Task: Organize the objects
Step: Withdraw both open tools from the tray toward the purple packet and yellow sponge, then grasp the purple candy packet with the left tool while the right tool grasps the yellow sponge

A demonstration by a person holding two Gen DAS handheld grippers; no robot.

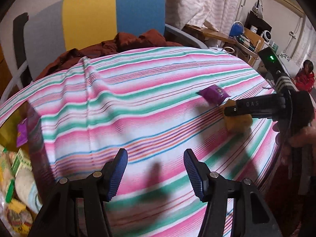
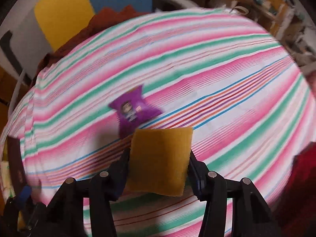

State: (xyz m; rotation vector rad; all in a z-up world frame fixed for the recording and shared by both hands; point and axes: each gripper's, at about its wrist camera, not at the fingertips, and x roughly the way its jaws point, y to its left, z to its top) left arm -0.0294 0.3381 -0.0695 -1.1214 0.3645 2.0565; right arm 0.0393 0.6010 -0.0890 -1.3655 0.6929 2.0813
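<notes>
The right gripper [image 2: 158, 164] has its jaws clamped on a square mustard-yellow sponge pad [image 2: 160, 160], held above the pink-and-green striped tablecloth [image 2: 217, 69], just beside a small purple snack packet [image 2: 134, 110]. The left gripper [image 1: 156, 169] hangs wide apart, holding nothing.

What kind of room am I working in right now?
Probably a lived-in home room, not a lab: a table under a pink, green and white striped cloth, a grey, yellow and blue upholstered chair draped with rust-brown clothing, and pale patterned curtains behind.
</notes>
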